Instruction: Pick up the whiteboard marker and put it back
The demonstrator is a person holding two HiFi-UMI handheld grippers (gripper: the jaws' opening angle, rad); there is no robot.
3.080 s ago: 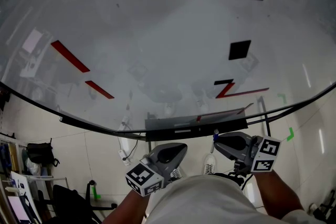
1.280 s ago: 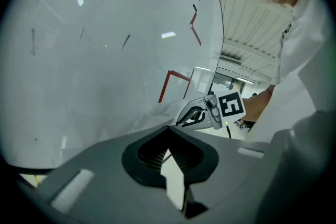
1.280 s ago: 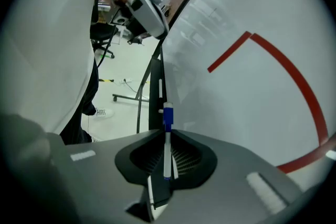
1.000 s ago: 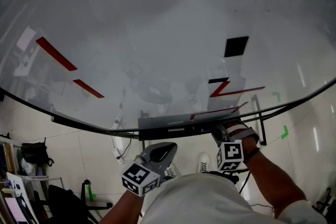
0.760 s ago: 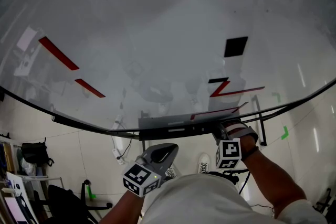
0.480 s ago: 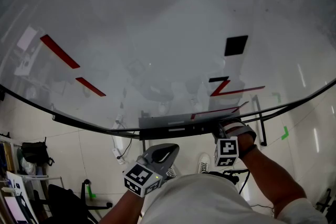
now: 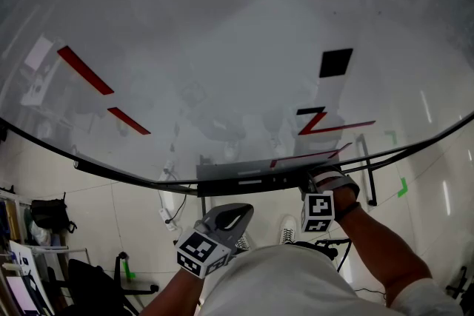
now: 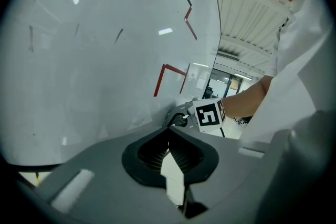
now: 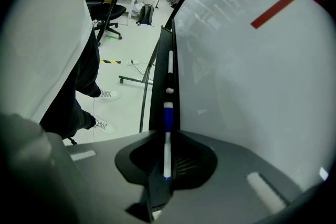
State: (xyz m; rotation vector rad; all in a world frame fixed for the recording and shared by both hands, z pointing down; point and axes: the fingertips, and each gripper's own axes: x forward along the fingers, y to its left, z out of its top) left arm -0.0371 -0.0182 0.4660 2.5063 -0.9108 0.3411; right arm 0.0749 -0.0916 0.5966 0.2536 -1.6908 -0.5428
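I am pinching the whiteboard marker (image 9: 167, 118) by its white barrel in my right claw (image 9: 167, 140), jaws closed tight on it, blue cap pointing away along the dark tray (image 9: 157, 81) under the whiteboard (image 7: 222, 48). Another pen (image 9: 170, 66) is lying further along that tray. My left claw (image 8: 170, 150) is hanging lower, jaws together on nothing. The red strokes (image 7: 326, 126) are perhaps forming a Z.

Right hand-held gripper (image 9: 167, 140), jaws seemingly clamping blue-capped whiteboard marker (image 9: 167, 117), above tray (image 9: 159, 86)
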